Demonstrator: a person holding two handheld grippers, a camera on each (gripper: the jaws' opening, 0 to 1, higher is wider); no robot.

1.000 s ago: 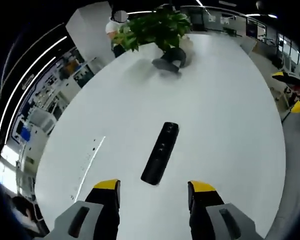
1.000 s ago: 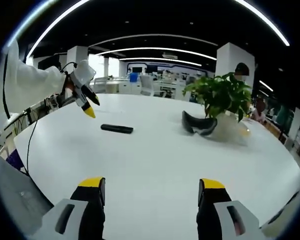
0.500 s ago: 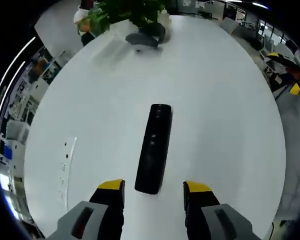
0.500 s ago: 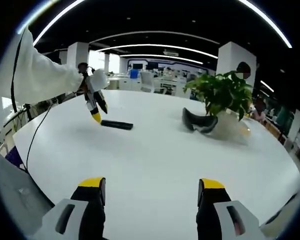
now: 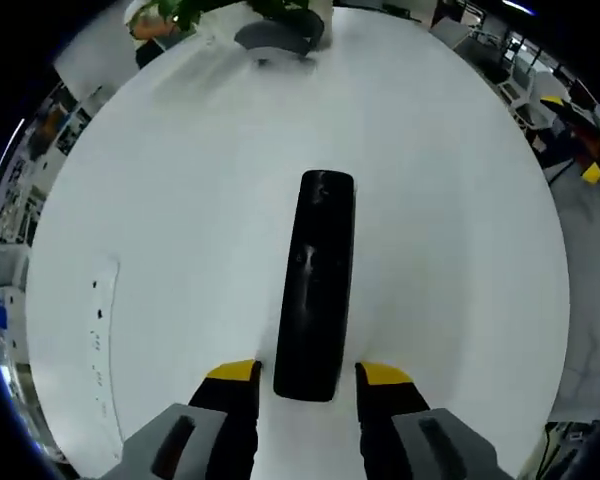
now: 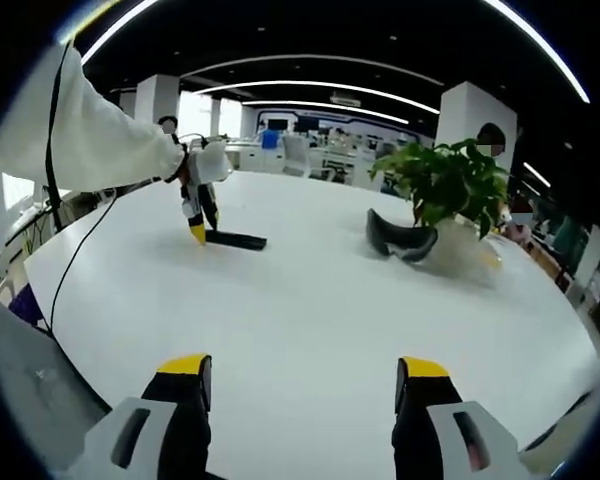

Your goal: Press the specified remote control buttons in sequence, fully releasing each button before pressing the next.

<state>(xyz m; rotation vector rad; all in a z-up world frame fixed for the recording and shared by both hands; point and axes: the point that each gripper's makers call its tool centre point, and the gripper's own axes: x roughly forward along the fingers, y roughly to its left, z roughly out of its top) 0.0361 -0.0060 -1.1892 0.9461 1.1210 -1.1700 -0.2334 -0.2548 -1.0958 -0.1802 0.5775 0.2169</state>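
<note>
**Left gripper lowered over the remote control**

Compared with half a second before, the left gripper (image 5: 307,372) had come closer to the remote control (image 5: 316,282). The remote looked larger in the left gripper view, and its near end now lay between the two yellow tips. The fingers (image 5: 232,373) were spread apart, one on each side of that end; whether they touched it could not be told. In the right gripper view the left gripper (image 6: 197,228) had dropped until its tips stood at the left end of the remote (image 6: 235,239), with a white sleeve (image 6: 80,140) behind it. The right gripper (image 6: 304,368) had stayed where it was, well apart from the remote, its fingers wide open and holding nothing.

There was one remote control, black and long, lying flat on the white surface (image 6: 310,300). There were two grippers. Beyond the remote stood one potted plant (image 6: 450,190), and one dark curved object (image 6: 400,240) leaned just beside the plant's pot. The same dark object (image 5: 278,36) appeared beyond the far end of the remote in the left gripper view. A black cable (image 6: 75,255) hung from the sleeve. Nothing stood between the remote and the plant.
</note>
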